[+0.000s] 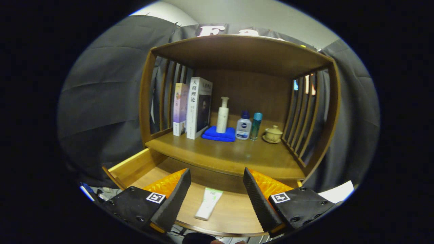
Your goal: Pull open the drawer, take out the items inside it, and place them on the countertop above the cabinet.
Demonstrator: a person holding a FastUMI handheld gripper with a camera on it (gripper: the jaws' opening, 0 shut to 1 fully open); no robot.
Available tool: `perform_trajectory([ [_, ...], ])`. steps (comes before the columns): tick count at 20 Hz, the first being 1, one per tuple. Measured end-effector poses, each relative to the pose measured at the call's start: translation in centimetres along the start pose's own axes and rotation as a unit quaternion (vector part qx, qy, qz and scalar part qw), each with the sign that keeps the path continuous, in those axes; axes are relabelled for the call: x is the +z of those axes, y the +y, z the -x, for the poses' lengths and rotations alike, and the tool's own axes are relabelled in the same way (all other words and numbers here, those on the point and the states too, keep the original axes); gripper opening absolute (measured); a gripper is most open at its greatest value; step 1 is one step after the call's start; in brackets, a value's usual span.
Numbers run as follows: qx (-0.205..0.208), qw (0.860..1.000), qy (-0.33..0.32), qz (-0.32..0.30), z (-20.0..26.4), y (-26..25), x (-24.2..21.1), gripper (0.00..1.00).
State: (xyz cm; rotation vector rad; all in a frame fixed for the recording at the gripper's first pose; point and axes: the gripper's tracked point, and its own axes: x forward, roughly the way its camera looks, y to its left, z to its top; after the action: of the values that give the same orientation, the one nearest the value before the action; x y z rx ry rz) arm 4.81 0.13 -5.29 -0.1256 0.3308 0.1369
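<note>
Our tool [217, 193] hangs wide open and empty over the pulled-out drawer [135, 166], the white tube [208, 204] lying between its fingers. We should drop straight down and close across the tube's narrow width. Beyond, the bench [230, 154] carries books [191, 108], bottles [243, 125], a blue cloth [218, 134] and a lidded cup [273, 134]; its front strip is free.

White book [198, 108] spine printed with large characters 人格理论, smaller print below too small to read, square coded markers atop the gripper [217, 173], fingers spread wide, gripping nothing.
</note>
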Motion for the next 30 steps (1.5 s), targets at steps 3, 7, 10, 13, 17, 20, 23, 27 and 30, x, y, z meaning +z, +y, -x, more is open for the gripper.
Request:
perform_trajectory([
  [3, 0.021, 0.999, 0.044, -0.011, -2.3, 0.6, -0.2, 0.98],
  [7, 0.042, 0.991, 0.128, -0.006, -4.8, 0.4, -2.6, 0.98],
  [10, 0.049, 0.981, 0.186, -0.002, -6.3, 0.1, -4.6, 0.98],
  [13, 0.064, 0.967, 0.245, 0.005, -7.3, 0.3, -7.2, 0.98],
  [17, 0.072, 0.949, 0.306, 0.018, -8.3, 0.5, -10.2, 0.98],
  [20, 0.075, 0.935, 0.346, 0.025, -8.7, 0.5, -11.9, 0.98],
  [23, 0.071, 0.922, 0.38, 0.019, -9.1, 0.0, -13.4, 0.98],
  [27, 0.063, 0.91, 0.409, 0.029, -9.8, -0.8, -15.3, 0.98],
  [30, 0.084, 0.896, 0.437, 0.016, -9.5, 0.1, -16.1, 0.98],
])
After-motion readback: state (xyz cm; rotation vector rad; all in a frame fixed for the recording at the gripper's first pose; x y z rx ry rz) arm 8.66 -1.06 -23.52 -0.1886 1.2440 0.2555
